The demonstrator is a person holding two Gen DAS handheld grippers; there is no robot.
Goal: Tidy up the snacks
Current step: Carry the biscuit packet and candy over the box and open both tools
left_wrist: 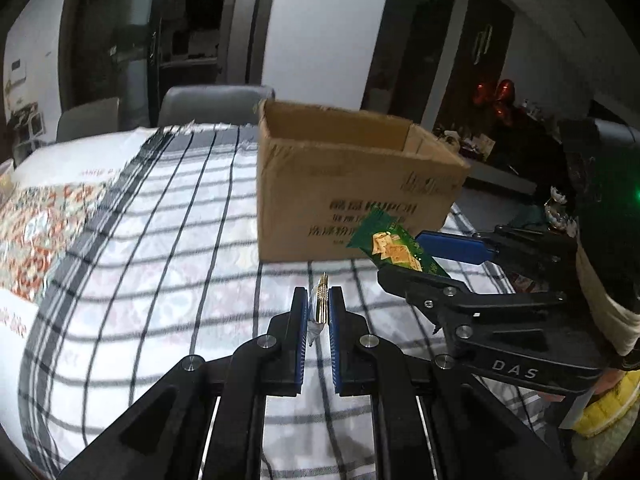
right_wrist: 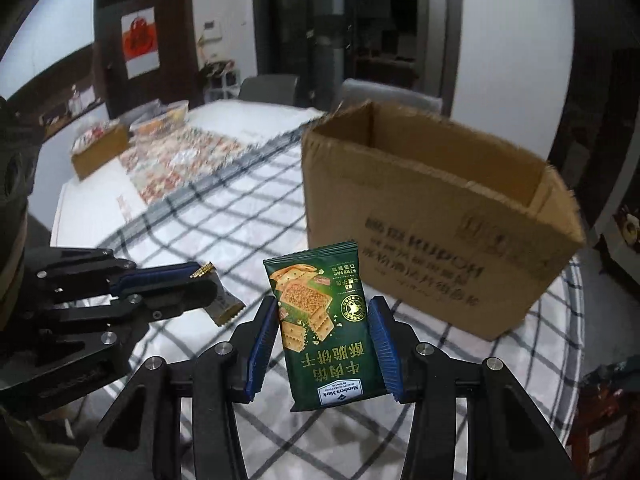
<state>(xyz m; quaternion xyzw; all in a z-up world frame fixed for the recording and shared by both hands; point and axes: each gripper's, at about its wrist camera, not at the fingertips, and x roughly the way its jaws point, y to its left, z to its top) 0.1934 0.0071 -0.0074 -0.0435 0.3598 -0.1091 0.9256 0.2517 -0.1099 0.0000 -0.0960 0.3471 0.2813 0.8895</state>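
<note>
Green cracker pack pinched in the right gripper, small sachet clamped in the left gripper; both are mid-carry. Next, I judge: release over the open box.

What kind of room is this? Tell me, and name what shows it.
Probably a home dining room. A table under a plaid tablecloth has upholstered chairs pushed up to it, a door with a red paper decoration stands behind, and an open cardboard box sits on the table.
</note>
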